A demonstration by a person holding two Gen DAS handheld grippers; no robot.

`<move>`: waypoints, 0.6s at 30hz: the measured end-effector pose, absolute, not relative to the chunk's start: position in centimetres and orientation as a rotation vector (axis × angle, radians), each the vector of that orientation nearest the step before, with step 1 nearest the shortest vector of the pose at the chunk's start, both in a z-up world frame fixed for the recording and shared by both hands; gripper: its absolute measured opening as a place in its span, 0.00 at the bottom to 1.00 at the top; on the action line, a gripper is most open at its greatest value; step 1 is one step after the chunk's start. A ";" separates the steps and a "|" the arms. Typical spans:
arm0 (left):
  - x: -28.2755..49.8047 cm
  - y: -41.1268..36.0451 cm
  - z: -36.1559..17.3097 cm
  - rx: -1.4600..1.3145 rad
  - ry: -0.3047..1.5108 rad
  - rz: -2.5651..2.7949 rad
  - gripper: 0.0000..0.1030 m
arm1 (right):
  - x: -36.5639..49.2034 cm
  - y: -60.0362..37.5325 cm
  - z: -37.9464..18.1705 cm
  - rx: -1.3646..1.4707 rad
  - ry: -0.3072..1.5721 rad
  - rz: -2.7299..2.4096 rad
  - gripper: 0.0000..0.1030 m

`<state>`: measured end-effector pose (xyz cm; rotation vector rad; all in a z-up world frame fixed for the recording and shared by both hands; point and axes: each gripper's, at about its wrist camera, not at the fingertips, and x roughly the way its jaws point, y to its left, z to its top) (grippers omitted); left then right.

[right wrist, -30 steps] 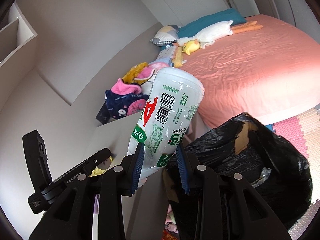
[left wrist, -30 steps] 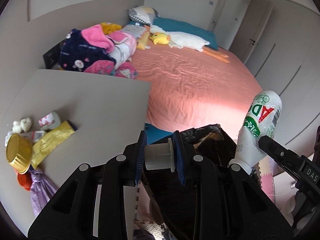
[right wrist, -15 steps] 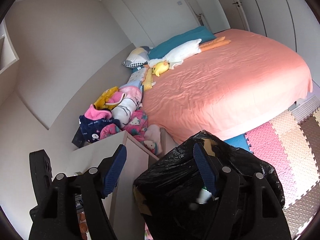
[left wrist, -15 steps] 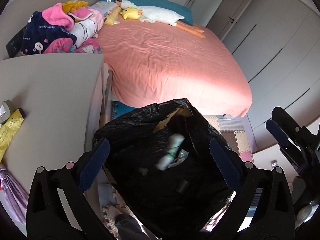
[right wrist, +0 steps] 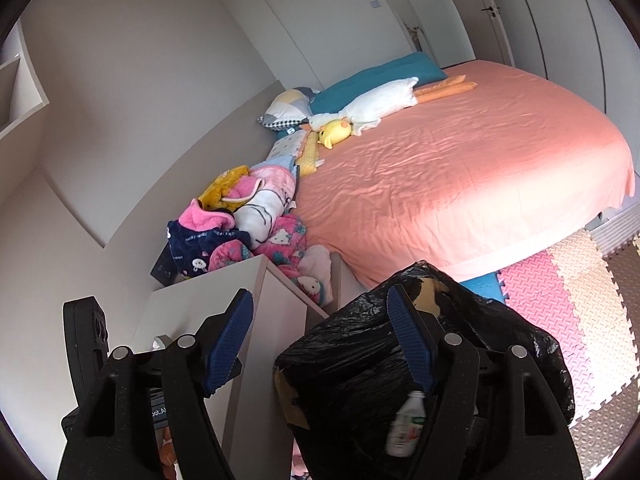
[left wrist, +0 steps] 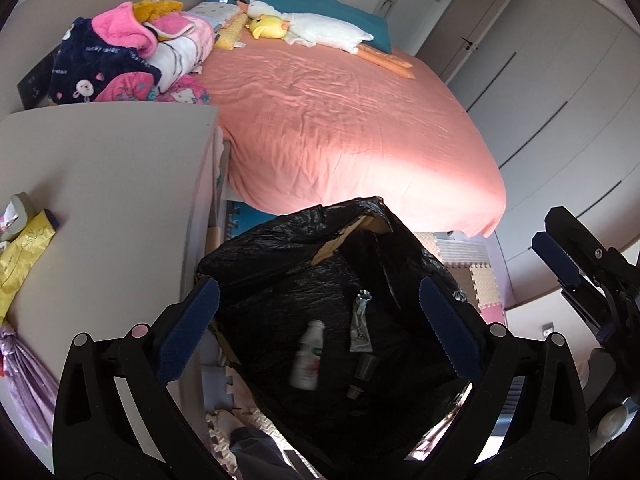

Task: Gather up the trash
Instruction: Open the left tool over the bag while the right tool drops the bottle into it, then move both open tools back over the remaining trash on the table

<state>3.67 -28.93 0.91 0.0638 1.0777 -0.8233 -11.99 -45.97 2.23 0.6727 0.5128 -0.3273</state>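
Bottle (left wrist: 307, 355) lies inside black trash bag (left wrist: 280, 248); left gripper (left wrist: 319, 321) and right gripper (right wrist: 320, 340) fingers both spread wide, empty.

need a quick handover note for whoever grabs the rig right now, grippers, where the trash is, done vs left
Left gripper: jaws wide open, empty, over the mouth of the black trash bag.
Right gripper: jaws wide open, empty, beside the bag above the desk edge.
Done: the white bottle is inside the bag, next to a silver wrapper.
Left: on the desk, at its left edge, a yellow packet and a purple wrapper, with more small bits cut off by the frame edge. Pick these up and drop them in the bag.
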 end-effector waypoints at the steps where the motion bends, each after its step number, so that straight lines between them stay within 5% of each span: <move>1: 3.8 -28.6 1.0 0.060 1.077 -0.813 0.94 | -11.7 -45.7 2.2 0.670 0.517 -0.317 0.68; 18: 5.6 -19.7 0.8 -0.026 1.054 -0.588 0.94 | -6.6 -39.8 1.9 0.596 0.617 -0.134 0.68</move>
